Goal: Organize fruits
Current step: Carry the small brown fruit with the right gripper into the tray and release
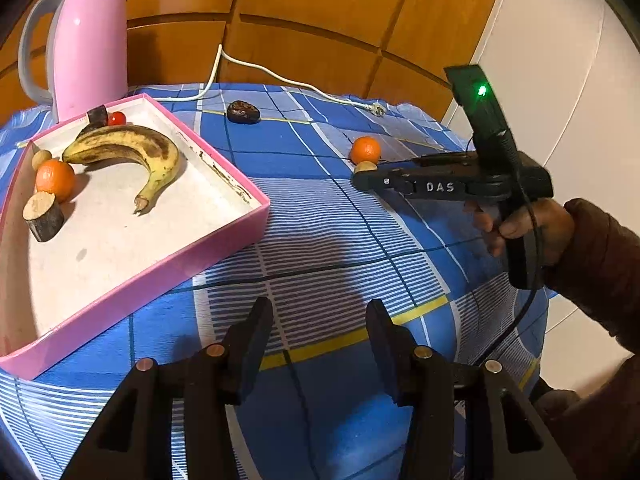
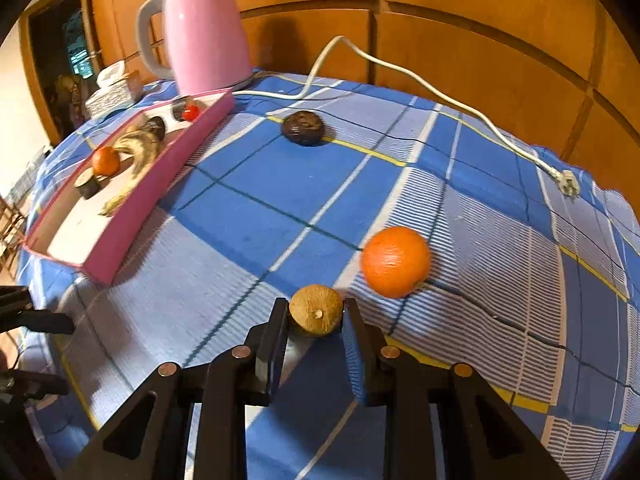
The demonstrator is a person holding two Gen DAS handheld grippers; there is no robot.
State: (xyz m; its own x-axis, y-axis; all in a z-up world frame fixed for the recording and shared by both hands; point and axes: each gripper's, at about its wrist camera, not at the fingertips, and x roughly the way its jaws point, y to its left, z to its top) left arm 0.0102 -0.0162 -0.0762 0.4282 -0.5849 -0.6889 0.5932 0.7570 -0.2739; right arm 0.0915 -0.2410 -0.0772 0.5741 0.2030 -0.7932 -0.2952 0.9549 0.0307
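My right gripper (image 2: 316, 312) is shut on a small brown round fruit (image 2: 316, 310) on the blue checked cloth; the same brown fruit (image 1: 366, 166) shows at the tip of the right gripper (image 1: 362, 174) in the left wrist view. An orange (image 2: 395, 262) lies just right of it, touching nothing. A dark wrinkled fruit (image 2: 303, 127) sits farther back. The pink tray (image 1: 256, 210) holds a banana (image 1: 132, 152), an orange (image 1: 55, 180), a cherry tomato (image 1: 117, 119), a small tan ball (image 1: 41, 157) and wood pieces. My left gripper (image 1: 318, 320) hovers open over bare cloth, holding nothing.
A pink kettle (image 1: 90, 36) stands behind the tray, its white cord (image 2: 440, 96) and plug (image 2: 566, 184) trailing across the back of the table. A person's hand (image 1: 532, 228) holds the right gripper. Wooden panels rise behind. The table's edge drops away at the right.
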